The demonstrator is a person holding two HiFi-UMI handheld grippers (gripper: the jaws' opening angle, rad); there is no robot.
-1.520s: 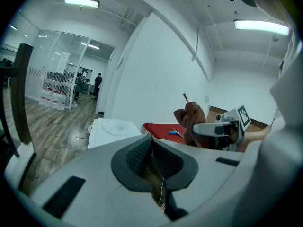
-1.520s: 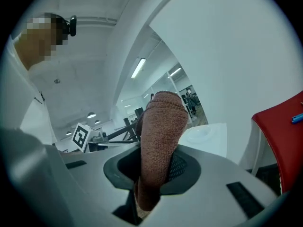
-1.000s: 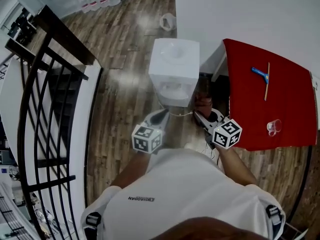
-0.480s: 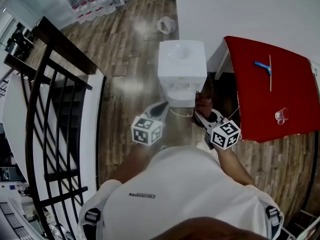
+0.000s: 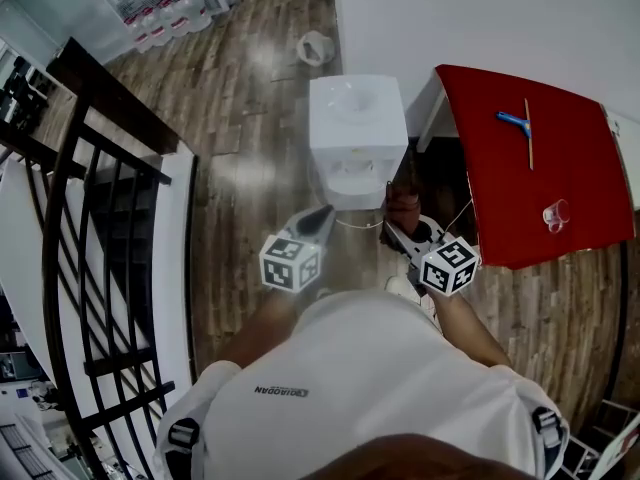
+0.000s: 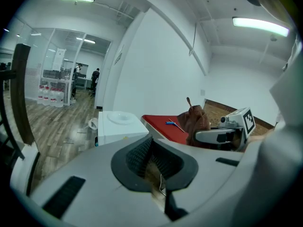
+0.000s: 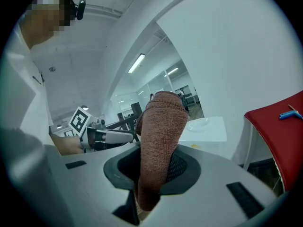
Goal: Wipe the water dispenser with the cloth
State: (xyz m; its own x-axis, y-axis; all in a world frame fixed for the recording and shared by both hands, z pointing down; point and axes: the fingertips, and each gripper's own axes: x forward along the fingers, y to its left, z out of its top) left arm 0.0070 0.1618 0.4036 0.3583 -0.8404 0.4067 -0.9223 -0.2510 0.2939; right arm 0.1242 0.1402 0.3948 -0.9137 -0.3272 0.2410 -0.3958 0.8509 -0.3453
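Floor: wood planks (image 5: 250, 138) across the whole head view. A black railing (image 5: 100, 228) runs down the left side, and a white wall (image 5: 480, 18) is at top right.

Red table (image 5: 500, 198): stands against the wall, right of centre.

Water dispenser (image 5: 355, 133): a white box with a round recess in its top. It stands on the floor with its back to the wall, just left of the red table's corner.

Person: white shirt (image 5: 370, 388) fills the bottom of the head view, both forearms reaching forward towards the dispenser's front.

Left gripper (image 5: 320, 215): held low in front of the dispenser, pointing at its lower left front and not touching it. In the left gripper view the jaws meet at their tips with nothing between them.

Right gripper (image 5: 398, 228): beside the left one, off the dispenser's front right corner. Jaws are clamped on the cloth.

Cloth (image 5: 403, 205): reddish-brown with a knit texture, pinched at its lower end, the rest standing up past the jaws. It is near the dispenser's right front edge. The left gripper view shows it apart from the dispenser.

On the table: a blue-handled tool (image 5: 514, 121) crossed by a thin stick (image 5: 528, 136) near the far edge. A clear glass (image 5: 555, 213) stands near the right edge, well apart from them.
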